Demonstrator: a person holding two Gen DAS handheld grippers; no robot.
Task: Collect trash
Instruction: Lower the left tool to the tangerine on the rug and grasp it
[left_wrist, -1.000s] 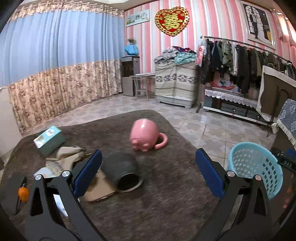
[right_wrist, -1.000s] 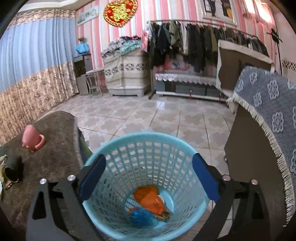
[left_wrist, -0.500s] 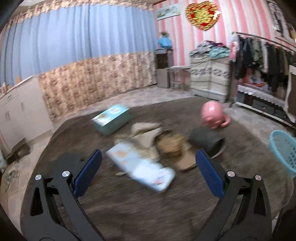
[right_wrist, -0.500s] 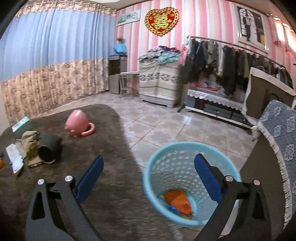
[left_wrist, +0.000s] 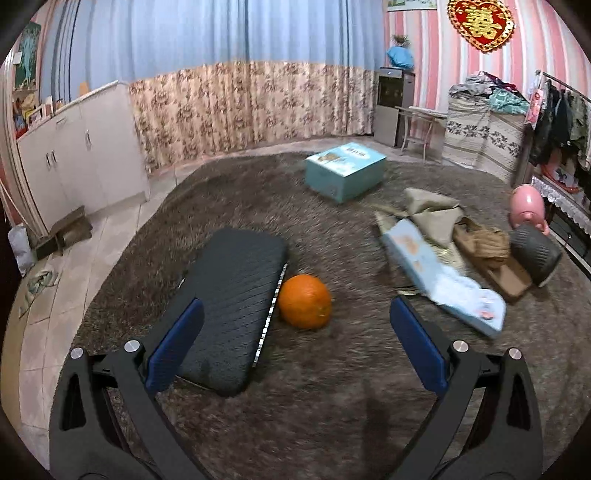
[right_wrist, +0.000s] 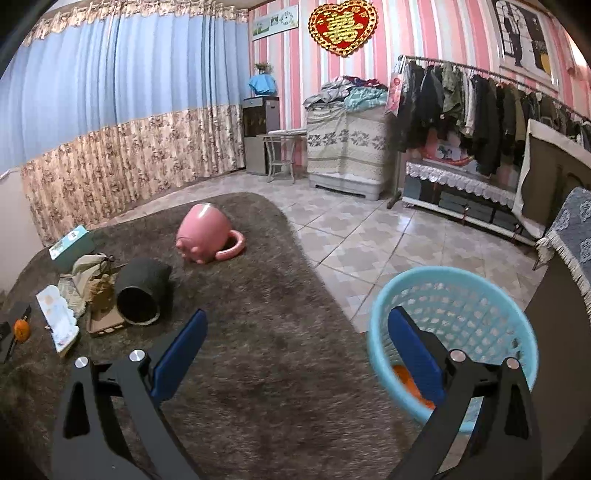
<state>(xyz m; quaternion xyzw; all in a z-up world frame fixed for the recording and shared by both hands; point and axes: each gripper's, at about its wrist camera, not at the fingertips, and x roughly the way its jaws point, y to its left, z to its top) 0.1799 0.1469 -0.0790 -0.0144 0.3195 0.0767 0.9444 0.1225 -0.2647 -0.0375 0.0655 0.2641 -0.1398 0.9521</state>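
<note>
Left wrist view looks down close at the rug (left_wrist: 332, 387), right wider; both share its seemingly same clutter

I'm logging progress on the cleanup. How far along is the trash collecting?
Partly done: the blue basket already holds orange trash. In hand: nothing; left gripper and right gripper are open. Left: the orange, papers and other clutter on the rug.

indoor light even, soft | fisheye bends edges, dark corners | left view slightly motion-blurred
</note>
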